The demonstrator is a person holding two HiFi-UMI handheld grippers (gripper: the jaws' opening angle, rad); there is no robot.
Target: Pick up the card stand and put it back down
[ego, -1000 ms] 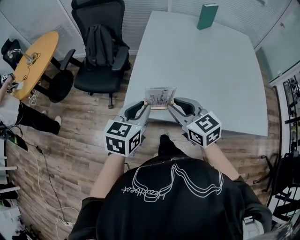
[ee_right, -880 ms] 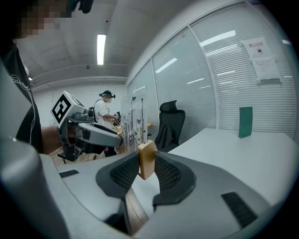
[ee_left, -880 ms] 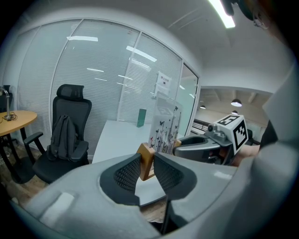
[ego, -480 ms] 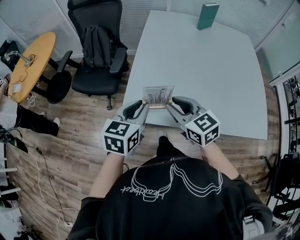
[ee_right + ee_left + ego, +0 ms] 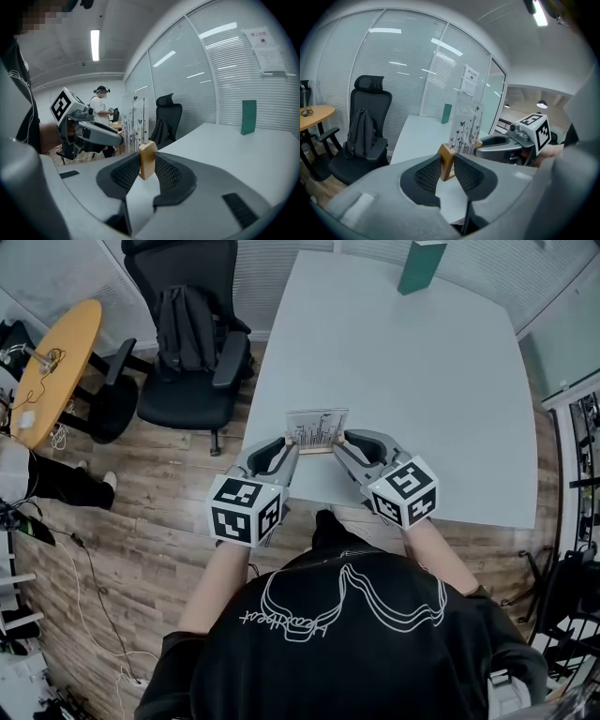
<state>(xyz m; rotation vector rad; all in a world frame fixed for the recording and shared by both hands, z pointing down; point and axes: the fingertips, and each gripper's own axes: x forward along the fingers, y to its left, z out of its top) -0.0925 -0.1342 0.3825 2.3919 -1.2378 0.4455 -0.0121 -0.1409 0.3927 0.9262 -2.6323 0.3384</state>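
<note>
The card stand (image 5: 317,430) is a clear printed panel in a wooden base, near the front edge of the white table (image 5: 403,362). My left gripper (image 5: 289,450) is shut on the base's left end (image 5: 446,161), with the panel (image 5: 466,129) rising beyond it. My right gripper (image 5: 342,445) is shut on the right end (image 5: 147,159). Each gripper view shows the other gripper: the right gripper (image 5: 511,145) and the left gripper (image 5: 89,131). I cannot tell whether the base rests on the table or hangs just above it.
A green box (image 5: 421,266) stands upright at the table's far edge. A black office chair (image 5: 187,334) with a backpack sits left of the table, and a round wooden table (image 5: 52,362) stands farther left. A person (image 5: 101,105) stands in the background.
Both grippers and the card stand have shifted together a little farther in from the table's near edge and slightly lower. The grips on both ends are unchanged.
</note>
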